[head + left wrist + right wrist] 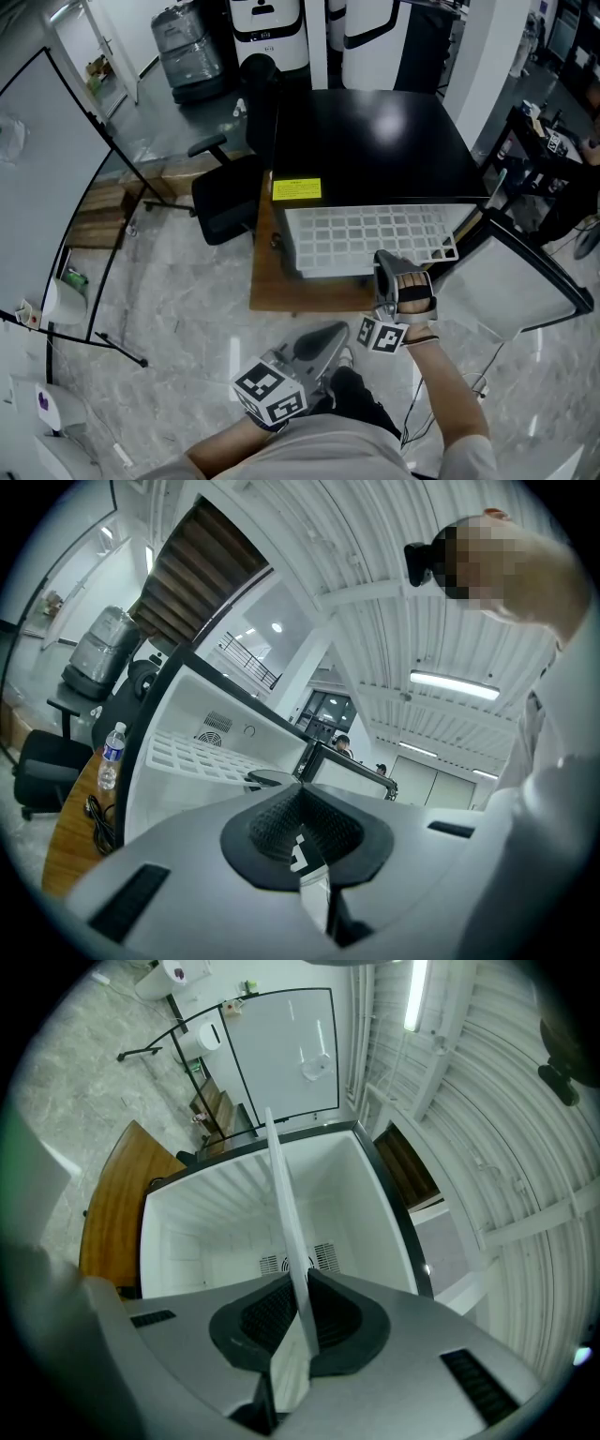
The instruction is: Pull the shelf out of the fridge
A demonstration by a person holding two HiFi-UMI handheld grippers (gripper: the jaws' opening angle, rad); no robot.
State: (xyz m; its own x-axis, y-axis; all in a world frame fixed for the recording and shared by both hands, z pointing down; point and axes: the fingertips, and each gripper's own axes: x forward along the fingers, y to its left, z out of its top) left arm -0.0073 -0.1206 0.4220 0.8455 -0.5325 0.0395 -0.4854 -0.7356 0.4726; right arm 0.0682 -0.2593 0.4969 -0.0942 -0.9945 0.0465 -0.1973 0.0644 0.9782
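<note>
Right claw (389,267): pinching the front edge of the shelf (361,234), near that edge's right end; its pads (330,1309) press on both faces of the thin white panel.
Right claw, own view (298,1312): the shelf (281,1194) shows edge-on as a narrow white blade that runs from between the jaws toward 12 o'clock into the fridge's (375,1194) white cavity.
Shelf: a white grid panel, lying flat and partly out of the fridge (375,141); most of it spreads toward 11 o'clock from the right claw, and its front edge overhangs the table (272,291).
Fridge: a small black box standing on the wooden table, with a yellow label (296,188) at the front left of its top.
Fridge door (525,281): swung open, at 3 o'clock from the right claw.
Left claw (337,330): pressed together on nothing, held low by the person's body at 7 o'clock from the right claw and well apart from the shelf.
Left claw, own view (302,832): the pads meet; the open fridge lies toward 10 o'clock.
Water bottle (111,755): upright on the table, just left of the fridge.
Office chair (220,202): black, at 9 o'clock from the fridge.
</note>
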